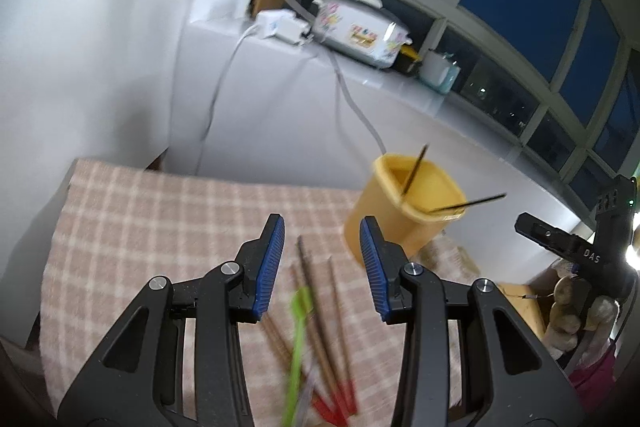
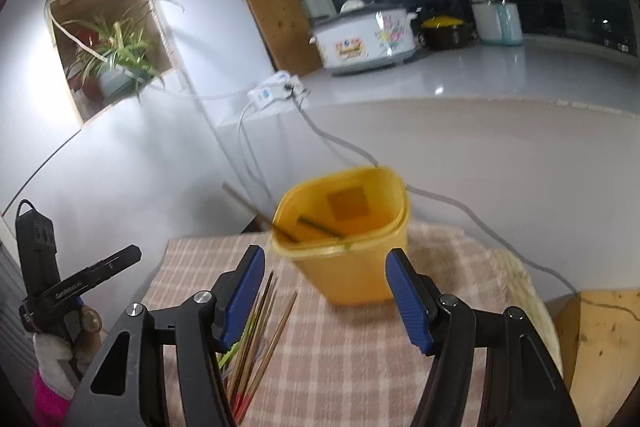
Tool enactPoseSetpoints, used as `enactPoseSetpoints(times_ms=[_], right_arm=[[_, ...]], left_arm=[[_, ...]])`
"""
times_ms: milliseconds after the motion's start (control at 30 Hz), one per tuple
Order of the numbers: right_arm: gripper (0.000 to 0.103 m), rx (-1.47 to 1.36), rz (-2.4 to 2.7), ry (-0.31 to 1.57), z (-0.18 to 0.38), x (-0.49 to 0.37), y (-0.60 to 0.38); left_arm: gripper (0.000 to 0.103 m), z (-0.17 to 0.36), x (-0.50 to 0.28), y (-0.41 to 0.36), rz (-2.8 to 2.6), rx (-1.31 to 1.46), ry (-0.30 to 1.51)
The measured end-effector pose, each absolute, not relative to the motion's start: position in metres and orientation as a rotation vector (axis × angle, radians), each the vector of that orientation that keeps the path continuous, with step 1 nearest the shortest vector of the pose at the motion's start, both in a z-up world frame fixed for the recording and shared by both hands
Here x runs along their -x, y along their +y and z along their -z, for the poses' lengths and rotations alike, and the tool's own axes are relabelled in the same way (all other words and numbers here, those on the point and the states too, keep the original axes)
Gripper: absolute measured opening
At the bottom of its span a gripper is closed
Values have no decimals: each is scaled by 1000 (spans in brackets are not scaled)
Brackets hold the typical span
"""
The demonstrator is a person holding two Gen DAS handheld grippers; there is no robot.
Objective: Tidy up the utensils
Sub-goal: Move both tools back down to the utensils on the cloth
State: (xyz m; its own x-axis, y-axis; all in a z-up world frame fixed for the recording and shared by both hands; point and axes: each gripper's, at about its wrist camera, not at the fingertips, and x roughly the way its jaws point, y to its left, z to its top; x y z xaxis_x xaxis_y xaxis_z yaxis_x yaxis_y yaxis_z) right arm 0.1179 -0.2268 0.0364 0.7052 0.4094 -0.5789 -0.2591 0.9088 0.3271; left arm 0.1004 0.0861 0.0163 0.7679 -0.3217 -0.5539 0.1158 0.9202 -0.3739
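A yellow plastic cup (image 1: 404,211) stands on the checked cloth and holds two dark chopsticks (image 1: 416,167). It also shows in the right wrist view (image 2: 352,239). Several brown chopsticks with red ends (image 1: 324,327) and a green utensil (image 1: 298,343) lie on the cloth below my left gripper (image 1: 322,251), which is open and empty above them. The same pile shows in the right wrist view (image 2: 256,331). My right gripper (image 2: 326,291) is open and empty, just in front of the cup.
The checked cloth (image 1: 160,227) covers a small table. Behind it runs a white counter (image 2: 440,83) with a flowered cooker (image 2: 368,39), a power strip (image 2: 272,91) and cables. A potted plant (image 2: 116,55) sits in a wall niche. A wooden board (image 2: 600,339) lies at the right.
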Motion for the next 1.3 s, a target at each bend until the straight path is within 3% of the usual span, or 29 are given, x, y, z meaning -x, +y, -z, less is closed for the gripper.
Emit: enactPoseSetpoints(times_ms=[300,733,800,1300], right_arm=[[65,-203,-432,820,9,-116,-203],[52,-199,-478,996,65,-127,-168],[50,-191,-488,1013,71,-129,-160],[39,-202,-502,1124,106,-152,-124]], left_arm=[[39,36,-85,97,235,338,798],[38,91,-93,54,333,213,992],[33,97,-96,48,342,186,1012],[20,124,-119,29,350,69,1091]])
